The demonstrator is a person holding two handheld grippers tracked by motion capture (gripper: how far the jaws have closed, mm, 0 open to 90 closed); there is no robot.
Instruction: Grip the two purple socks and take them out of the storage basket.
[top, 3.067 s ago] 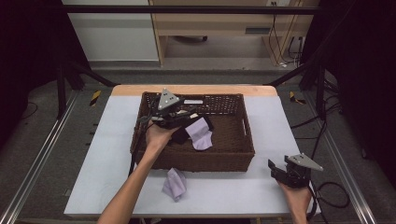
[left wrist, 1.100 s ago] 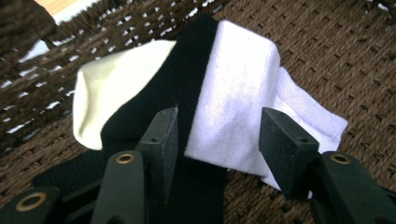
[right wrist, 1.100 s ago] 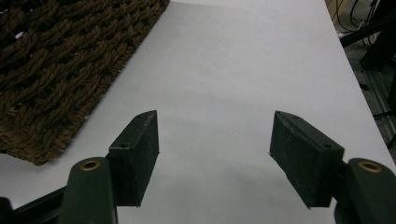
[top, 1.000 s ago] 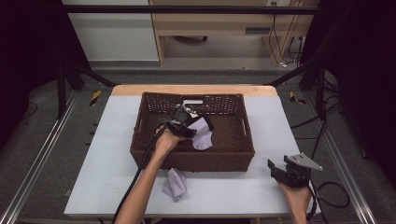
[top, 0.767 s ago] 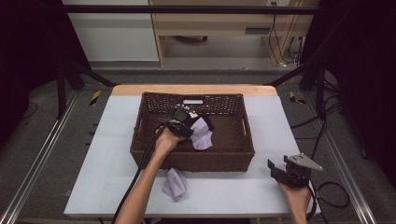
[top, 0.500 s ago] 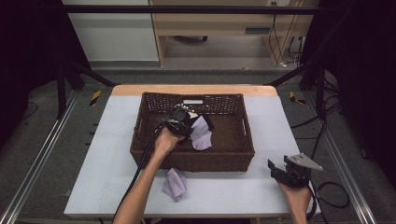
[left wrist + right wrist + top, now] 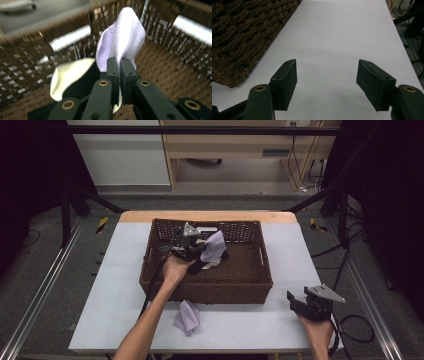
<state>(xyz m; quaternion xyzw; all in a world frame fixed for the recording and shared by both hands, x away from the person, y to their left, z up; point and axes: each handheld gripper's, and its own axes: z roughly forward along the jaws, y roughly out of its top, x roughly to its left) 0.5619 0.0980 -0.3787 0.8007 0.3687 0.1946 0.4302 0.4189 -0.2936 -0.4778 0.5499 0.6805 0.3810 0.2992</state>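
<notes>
A brown wicker basket (image 7: 247, 287) stands in the middle of the white table. Inside it, my left gripper (image 7: 200, 254) is shut on a lilac cloth (image 7: 215, 246) and holds it up above the basket floor; in the left gripper view the lilac cloth (image 7: 121, 43) stands up from my closed jaws. Under it lie a cream cloth (image 7: 66, 75) and a dark cloth (image 7: 197, 266). A second lilac cloth (image 7: 187, 316) lies crumpled on the table in front of the basket. My right gripper (image 7: 302, 304) rests open at the table's front right, with nothing between its fingers (image 7: 285, 81).
The basket's corner (image 7: 242, 37) lies left of my right gripper, with bare white table (image 7: 332, 45) ahead of it. Metal rails run along both sides of the table, and a wooden bench (image 7: 235, 145) stands beyond its far edge.
My left gripper has lifted the lilac cloth up and toward the back of the basket. The right gripper has not moved.
</notes>
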